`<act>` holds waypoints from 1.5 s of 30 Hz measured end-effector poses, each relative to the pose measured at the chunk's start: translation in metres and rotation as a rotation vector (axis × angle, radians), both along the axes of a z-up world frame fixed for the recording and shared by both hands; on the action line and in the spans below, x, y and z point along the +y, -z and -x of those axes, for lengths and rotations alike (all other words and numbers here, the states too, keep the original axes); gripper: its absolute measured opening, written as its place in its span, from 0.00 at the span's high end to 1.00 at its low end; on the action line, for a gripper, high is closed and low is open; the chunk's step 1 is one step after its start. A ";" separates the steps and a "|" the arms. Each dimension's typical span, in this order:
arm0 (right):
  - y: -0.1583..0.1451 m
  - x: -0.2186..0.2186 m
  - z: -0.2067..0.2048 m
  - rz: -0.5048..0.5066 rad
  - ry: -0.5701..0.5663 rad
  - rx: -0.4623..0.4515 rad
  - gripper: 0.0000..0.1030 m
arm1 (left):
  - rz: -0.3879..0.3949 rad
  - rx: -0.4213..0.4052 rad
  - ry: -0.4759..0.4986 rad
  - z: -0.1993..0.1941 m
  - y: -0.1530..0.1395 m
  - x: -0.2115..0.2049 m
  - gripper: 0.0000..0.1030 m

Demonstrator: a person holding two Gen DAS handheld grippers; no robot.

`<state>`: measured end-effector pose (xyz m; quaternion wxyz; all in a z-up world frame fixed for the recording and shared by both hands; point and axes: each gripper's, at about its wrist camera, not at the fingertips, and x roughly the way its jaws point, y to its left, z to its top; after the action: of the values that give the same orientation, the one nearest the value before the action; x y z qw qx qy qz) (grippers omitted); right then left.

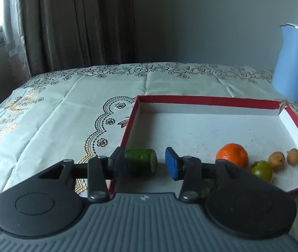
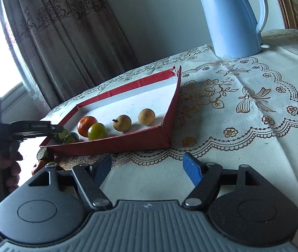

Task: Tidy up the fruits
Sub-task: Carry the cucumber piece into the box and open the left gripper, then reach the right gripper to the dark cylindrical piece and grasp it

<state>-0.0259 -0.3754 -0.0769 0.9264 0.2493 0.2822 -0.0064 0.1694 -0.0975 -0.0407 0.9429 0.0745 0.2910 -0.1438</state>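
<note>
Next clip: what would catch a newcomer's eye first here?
The red-walled tray with fruit lined along its near edge: an orange mandarin, a green tomato-like fruit and two small tan fruits. The left tool, open, has a green cut piece against one finger. A blue kettle stands behind.

Contents by count: one red-walled tray [image 2: 115, 145]; one orange mandarin [image 1: 232, 155]; one green tomato [image 1: 261, 171]; two brown longans [image 1: 276, 160] [image 1: 293, 156]; three cucumber pieces [image 2: 61, 134] [image 2: 71, 138] [image 2: 42, 153] visible; one blue kettle [image 2: 230, 19]; two grippers [image 1: 144, 162] [image 2: 146, 168].
</note>
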 end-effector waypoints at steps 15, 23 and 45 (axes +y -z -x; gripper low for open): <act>-0.009 0.032 -0.004 0.226 -0.017 0.045 0.27 | 0.023 -0.155 -0.141 0.098 -0.004 0.117 0.06; -0.014 0.050 -0.008 0.315 -0.036 0.056 0.27 | 0.090 -0.097 -0.220 0.087 0.016 0.154 0.04; -0.034 0.162 -0.035 0.603 -0.574 -0.073 0.27 | -0.095 0.029 -0.165 0.069 0.039 0.126 0.00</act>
<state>0.0088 -0.2131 -0.0431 0.9315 -0.1217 0.2926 0.1788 0.1001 0.0286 -0.0792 0.9427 0.0929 0.3162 -0.0526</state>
